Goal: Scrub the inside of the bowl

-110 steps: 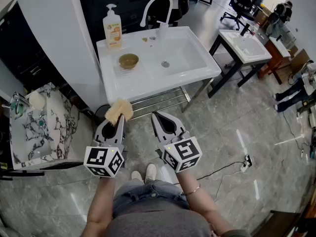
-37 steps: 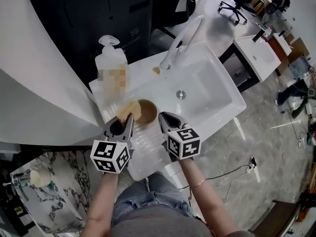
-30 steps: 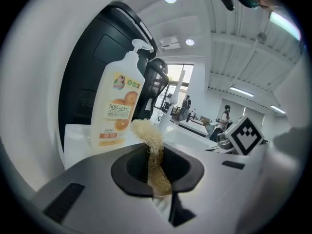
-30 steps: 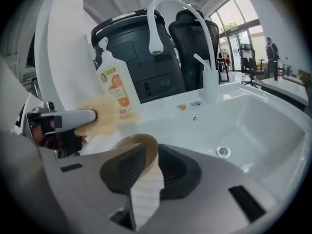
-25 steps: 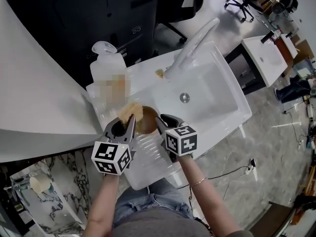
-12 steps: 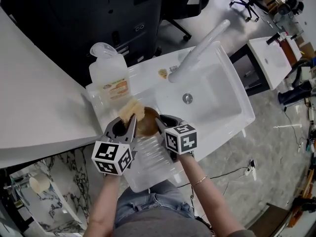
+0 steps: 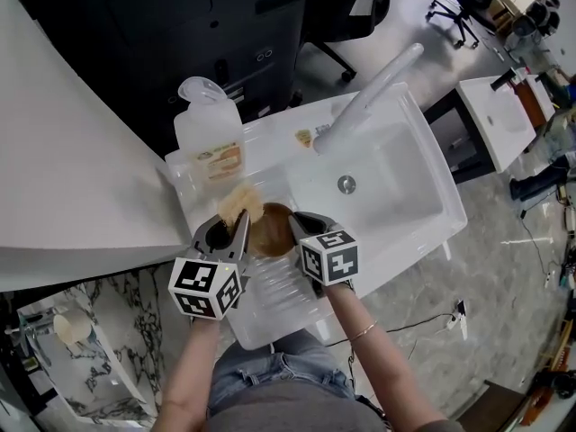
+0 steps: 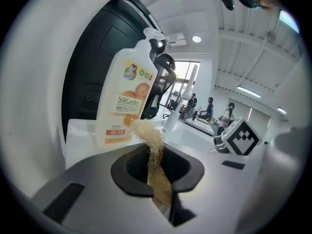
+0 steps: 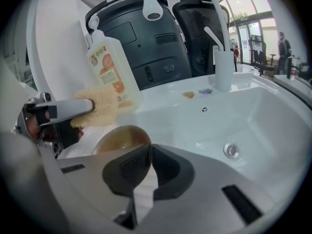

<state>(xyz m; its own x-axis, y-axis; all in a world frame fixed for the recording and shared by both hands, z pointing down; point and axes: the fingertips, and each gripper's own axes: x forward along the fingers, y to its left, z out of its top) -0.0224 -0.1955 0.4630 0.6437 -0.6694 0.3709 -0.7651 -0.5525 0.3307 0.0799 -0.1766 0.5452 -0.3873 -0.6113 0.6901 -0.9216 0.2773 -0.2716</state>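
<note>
Fingers (image 8: 122,173), left gripper (image 8: 156,169): clamped on a sponge (image 8: 147,132), a tan fibrous pad that runs down between the pads and sticks out past the tips.

Fingers (image 9: 127,170), right gripper (image 9: 149,152): drawn together on the near rim of the bowl (image 9: 119,140), with the thin edge pinched between the pads.

Bowl: brown, small, on the ribbed drainboard (image 7: 270,286) at the left of the sink (image 7: 430,174), between the two grippers in the head view. Hollow side faces up and toward the right gripper.

Sponge, position: at the far-left rim of the bowl in the head view; above and behind that rim in the right gripper view. Contact with the bowl cannot be told.

Bottle (image 7: 211,140): pump type, pale, orange label, upright at the back left corner of the sink top, just behind the sponge.

Faucet (image 7: 369,93): white, arched over the basin from the back edge.

Drain (image 7: 346,184): metal, in the basin floor, well apart from the bowl.

Person: both forearms reach from the bottom of the head view.
</note>
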